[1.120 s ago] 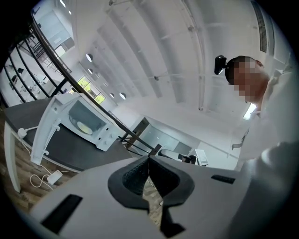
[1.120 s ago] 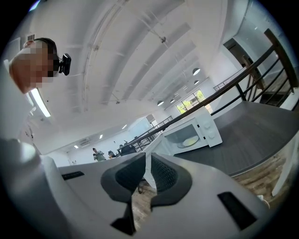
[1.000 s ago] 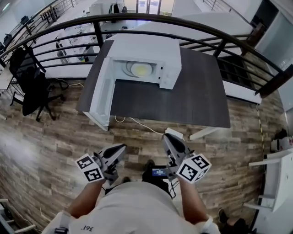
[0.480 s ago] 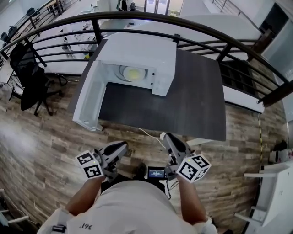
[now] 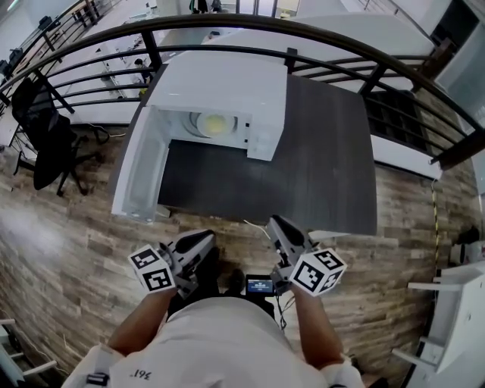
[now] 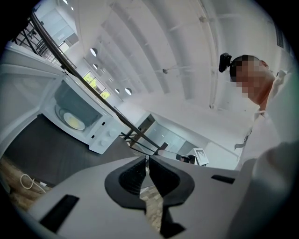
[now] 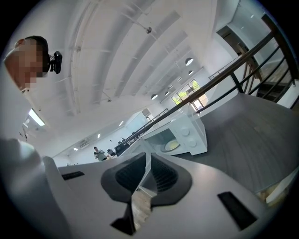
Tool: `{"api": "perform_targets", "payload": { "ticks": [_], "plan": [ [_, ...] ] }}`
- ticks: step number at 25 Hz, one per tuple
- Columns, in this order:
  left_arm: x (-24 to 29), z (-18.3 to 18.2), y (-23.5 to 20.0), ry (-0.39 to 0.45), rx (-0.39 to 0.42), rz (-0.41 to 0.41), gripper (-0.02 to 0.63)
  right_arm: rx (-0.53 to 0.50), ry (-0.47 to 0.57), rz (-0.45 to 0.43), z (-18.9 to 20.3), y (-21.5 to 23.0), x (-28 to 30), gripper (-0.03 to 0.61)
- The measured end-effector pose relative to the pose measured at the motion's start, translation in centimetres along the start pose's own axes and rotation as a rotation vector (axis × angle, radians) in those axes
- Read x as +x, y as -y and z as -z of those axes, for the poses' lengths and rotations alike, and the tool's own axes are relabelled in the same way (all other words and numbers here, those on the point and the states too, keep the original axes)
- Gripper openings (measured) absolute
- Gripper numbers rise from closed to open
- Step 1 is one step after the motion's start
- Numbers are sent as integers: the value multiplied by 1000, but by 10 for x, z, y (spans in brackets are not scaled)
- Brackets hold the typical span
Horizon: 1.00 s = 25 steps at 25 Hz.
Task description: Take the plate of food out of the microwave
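A: Two pairs of tongs: are they gripping anything?
B: No. The left tongs (image 5: 198, 241) and the right tongs (image 5: 279, 227) are each pressing tip to tip, carrying nothing and hovering over the wood floor (image 5: 76, 250) near the counter (image 5: 318, 167).
A: And the plate of food (image 5: 213, 123)?
B: It is sitting inside the white microwave (image 5: 227, 87), whose door (image 5: 136, 170) is hanging wide open, well apart from both.

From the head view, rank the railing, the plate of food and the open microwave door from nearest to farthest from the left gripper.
1. The microwave door, swung open at the front left of the table, just ahead of the left gripper.
2. The plate of food, deeper in, inside the microwave.
3. The railing, beyond the microwave, past the table's far edge.
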<state>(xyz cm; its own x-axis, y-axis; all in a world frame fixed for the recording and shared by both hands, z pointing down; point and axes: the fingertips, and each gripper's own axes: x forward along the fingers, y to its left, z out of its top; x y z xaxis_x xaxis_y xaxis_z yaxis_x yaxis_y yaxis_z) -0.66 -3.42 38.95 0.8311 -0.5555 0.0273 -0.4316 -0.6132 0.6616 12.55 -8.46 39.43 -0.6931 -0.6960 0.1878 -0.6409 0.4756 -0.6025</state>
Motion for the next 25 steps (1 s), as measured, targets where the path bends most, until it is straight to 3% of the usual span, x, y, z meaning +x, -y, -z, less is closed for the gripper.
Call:
{"api": "perform_targets", "payload": {
  "ticks": [7, 14, 25],
  "plan": [
    [27, -21, -53, -29, -21, -5, 5, 18, 3, 76, -10, 19, 39, 37],
    [48, -46, -127, -61, -6, -101, 48, 55, -5, 160, -12, 43, 92, 37],
    [65, -66, -198, -66, -7, -183, 48, 87, -60, 293, 16, 65, 181, 37]
  ]
}}
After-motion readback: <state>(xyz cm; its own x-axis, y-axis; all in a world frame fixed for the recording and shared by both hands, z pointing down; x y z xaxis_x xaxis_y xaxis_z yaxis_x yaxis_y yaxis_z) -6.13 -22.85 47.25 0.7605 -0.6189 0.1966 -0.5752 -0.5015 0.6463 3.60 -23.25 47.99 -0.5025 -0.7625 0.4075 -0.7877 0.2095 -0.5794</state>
